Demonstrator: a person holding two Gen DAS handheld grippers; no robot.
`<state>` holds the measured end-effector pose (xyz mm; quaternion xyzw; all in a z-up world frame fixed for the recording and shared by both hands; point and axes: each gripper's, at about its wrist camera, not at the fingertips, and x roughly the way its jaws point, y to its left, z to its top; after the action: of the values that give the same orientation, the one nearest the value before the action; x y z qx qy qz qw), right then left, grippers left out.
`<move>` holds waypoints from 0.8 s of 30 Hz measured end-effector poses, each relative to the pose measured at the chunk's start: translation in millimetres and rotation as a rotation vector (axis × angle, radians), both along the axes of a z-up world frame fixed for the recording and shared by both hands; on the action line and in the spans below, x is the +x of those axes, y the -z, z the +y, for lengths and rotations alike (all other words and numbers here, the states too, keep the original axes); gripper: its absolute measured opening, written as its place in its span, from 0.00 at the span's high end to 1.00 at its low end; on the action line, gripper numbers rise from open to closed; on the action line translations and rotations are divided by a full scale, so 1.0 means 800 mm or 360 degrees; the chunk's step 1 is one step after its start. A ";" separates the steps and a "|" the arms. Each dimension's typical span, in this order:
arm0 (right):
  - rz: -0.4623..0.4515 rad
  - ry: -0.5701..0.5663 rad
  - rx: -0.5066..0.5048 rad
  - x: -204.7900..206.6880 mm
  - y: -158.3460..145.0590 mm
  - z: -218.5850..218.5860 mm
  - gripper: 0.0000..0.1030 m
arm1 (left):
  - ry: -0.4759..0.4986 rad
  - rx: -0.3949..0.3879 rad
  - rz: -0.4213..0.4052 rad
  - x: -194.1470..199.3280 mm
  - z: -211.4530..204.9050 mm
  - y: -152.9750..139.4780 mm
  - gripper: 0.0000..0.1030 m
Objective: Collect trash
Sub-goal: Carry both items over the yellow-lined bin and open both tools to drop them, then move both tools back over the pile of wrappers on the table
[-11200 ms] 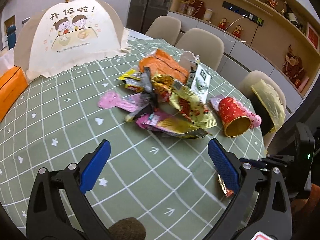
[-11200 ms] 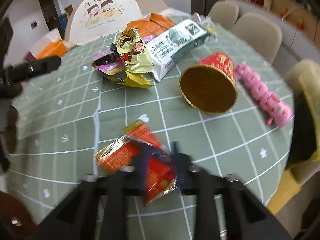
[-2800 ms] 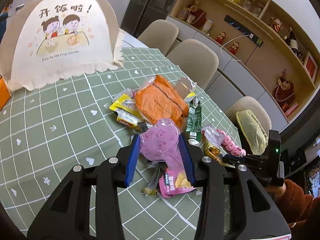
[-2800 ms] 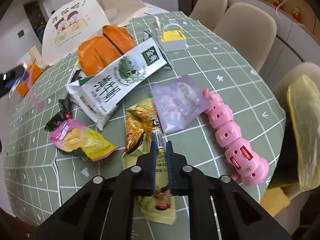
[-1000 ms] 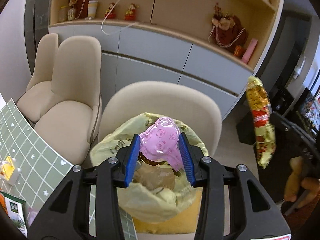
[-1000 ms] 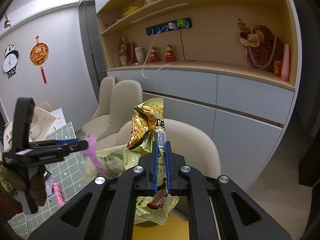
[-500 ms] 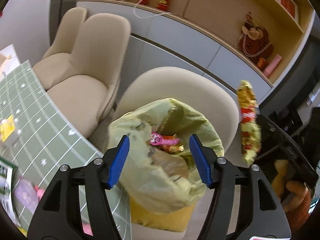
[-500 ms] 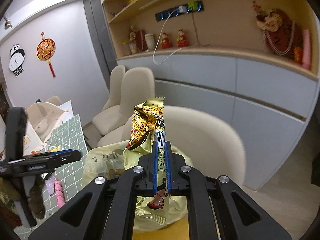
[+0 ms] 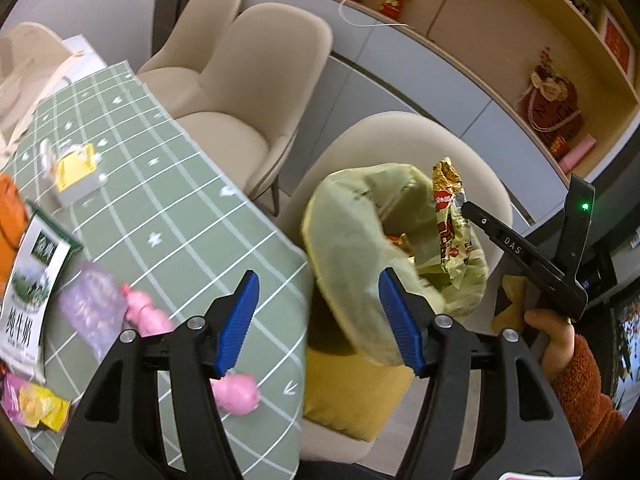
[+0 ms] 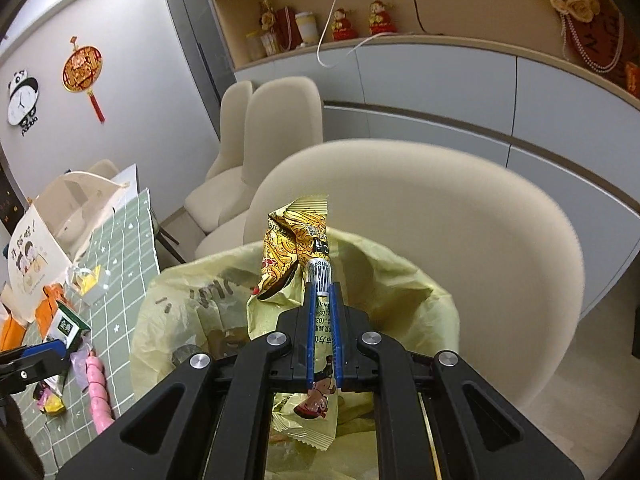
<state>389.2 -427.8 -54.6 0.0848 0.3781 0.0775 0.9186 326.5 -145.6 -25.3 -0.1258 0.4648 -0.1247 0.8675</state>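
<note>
A bin lined with a yellow-green trash bag sits on a beige chair beside the green table. My right gripper is shut on a gold snack wrapper and holds it over the bag's mouth; the wrapper also shows in the left wrist view. My left gripper is open and empty, between the table edge and the bag. Trash on the table: a pink caterpillar-shaped wrapper, a clear purple wrapper, a milk carton.
Beige chairs stand around the green gridded table. A small yellow-and-white box and an orange bag lie on the table. Cabinets and shelves line the wall behind. A yellow cushion lies under the bin.
My left gripper let the pink wrapper fall into the bag, opened and has swung back toward the table. My right gripper has brought the gold wrapper closer over the bag.
</note>
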 end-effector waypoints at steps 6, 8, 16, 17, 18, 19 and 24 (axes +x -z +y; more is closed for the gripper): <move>0.0023 -0.0006 0.0008 -0.008 0.004 0.005 0.66 | -0.0025 -0.0010 0.0026 -0.014 0.016 0.005 0.43; 0.0005 0.0001 0.0024 -0.016 0.000 0.005 0.66 | -0.0016 -0.0001 0.0024 -0.020 0.021 0.005 0.43; -0.0038 0.0054 0.0010 -0.061 -0.017 0.018 0.66 | -0.0072 0.0028 0.0025 -0.051 0.068 0.002 0.43; -0.0041 0.0058 0.0011 -0.068 -0.019 0.023 0.66 | -0.0089 0.0039 0.0024 -0.059 0.080 0.002 0.43; -0.0045 0.0058 0.0018 -0.075 -0.021 0.028 0.66 | -0.0103 0.0050 0.0021 -0.065 0.089 0.003 0.43; -0.0052 0.0056 0.0027 -0.083 -0.023 0.036 0.66 | -0.0120 0.0064 0.0017 -0.071 0.099 0.003 0.43; -0.0073 0.0026 0.0025 -0.119 -0.031 0.081 0.66 | -0.0242 0.0160 0.0004 -0.108 0.167 0.009 0.43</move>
<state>294.0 -363.2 -29.5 0.0932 0.3556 0.0749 0.9270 239.8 -11.7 -32.4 -0.1173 0.4608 -0.0350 0.8790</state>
